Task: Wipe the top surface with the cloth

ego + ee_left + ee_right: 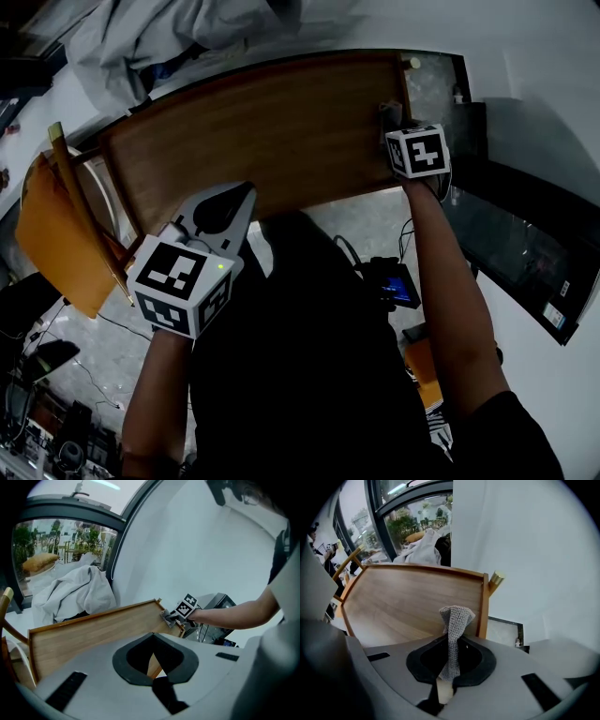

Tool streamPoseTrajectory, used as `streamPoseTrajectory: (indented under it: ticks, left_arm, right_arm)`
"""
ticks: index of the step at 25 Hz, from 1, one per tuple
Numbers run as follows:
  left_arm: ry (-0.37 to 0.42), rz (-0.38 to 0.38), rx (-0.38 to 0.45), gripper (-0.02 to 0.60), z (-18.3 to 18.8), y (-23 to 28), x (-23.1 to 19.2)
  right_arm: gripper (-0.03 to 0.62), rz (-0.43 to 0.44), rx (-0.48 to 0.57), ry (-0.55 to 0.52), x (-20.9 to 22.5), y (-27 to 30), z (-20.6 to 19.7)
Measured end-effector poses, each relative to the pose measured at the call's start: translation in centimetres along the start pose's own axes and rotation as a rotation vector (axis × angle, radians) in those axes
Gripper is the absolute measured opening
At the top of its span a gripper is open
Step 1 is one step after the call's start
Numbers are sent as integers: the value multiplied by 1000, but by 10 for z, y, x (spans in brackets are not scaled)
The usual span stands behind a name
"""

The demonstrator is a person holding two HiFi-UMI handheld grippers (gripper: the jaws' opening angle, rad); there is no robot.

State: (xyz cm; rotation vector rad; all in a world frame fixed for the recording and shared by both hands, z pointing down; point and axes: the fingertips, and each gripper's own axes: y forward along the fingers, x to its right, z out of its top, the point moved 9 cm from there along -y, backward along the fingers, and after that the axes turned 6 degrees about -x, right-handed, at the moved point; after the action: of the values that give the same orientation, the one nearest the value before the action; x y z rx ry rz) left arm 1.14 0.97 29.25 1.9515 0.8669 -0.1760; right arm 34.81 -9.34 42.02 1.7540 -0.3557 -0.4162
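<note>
Grey cloth (452, 630) clamped in right claw (443, 688) at corner of wooden top (403, 602); left claw (155, 667) together, empty

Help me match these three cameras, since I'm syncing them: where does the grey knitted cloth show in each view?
Head view: the grey knitted cloth is at upper right, on the right end of the brown wooden tabletop.
Left gripper view: small, right of centre, at the tabletop's far corner.
Right gripper view: dead centre, upright, pinched by the right gripper.
Shared landmark: the tabletop's raised-rim corner beside the cloth.
</note>
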Motion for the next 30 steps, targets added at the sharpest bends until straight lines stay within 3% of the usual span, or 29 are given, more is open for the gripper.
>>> streamPoseTrajectory:
  ticks: [4, 10, 13, 16, 23, 30]
  left_arm:
    - [-11, 9, 8, 11, -3, -6, -4]
    - [-24, 9, 21, 11, -9, -14, -4]
    - [-25, 17, 41, 11, -11, -24, -7]
    - [-33, 21, 71, 11, -15, -37, -18]
    - [-89, 27, 122, 11, -44, -90, -45]
    - [-170, 80, 105, 11, -120, -159, -86]
  right_arm:
    - [40, -67, -23, -13, 8, -4, 2]
    - [39, -80, -12, -12, 6, -4, 3]
    - [40, -51, 20, 35, 5, -8, 0]
    - [40, 34, 122, 85, -15, -26, 5]
    - [40, 248, 204, -86, -161, -62, 38]
    - [40, 492, 188, -247, -346, -43, 75]
